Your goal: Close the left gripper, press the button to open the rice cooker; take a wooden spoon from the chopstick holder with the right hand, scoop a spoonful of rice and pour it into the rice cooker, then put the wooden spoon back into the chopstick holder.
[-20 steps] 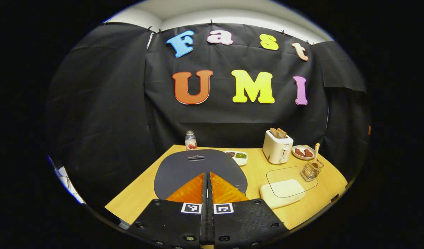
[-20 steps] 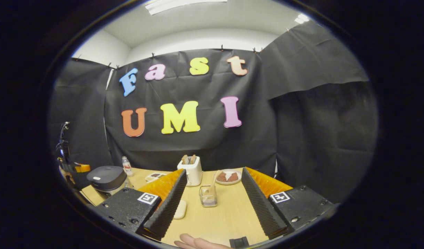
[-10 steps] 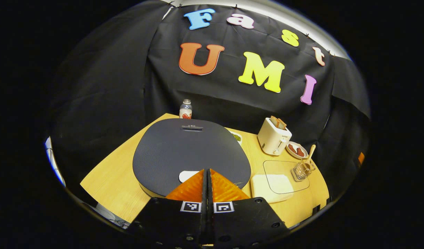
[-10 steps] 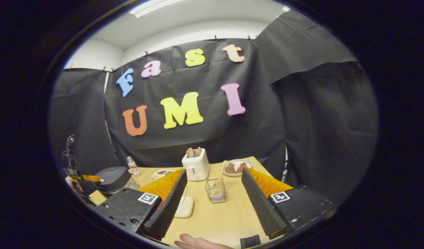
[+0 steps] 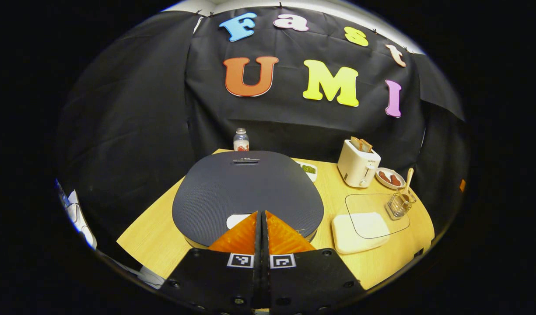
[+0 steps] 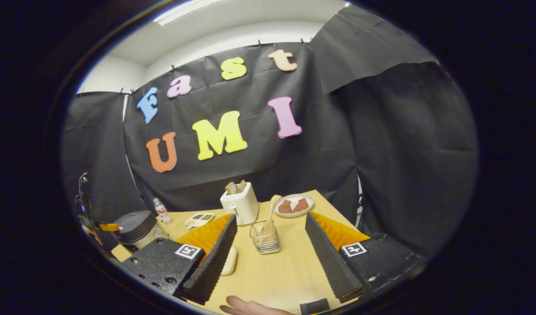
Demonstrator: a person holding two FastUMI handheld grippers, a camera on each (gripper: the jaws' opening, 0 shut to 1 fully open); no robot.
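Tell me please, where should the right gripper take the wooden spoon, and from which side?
Probably the bare upper handle of the wooden spoon, where it sticks out above the chopstick holder. Come from above and in front with the right gripper, jaws already open. The handle leans toward the plate, so lift along that slant.

Dark grey rice cooker showing a white button; beside the cooker, a cream toaster, pale wooden spoon and light wood-grain table.
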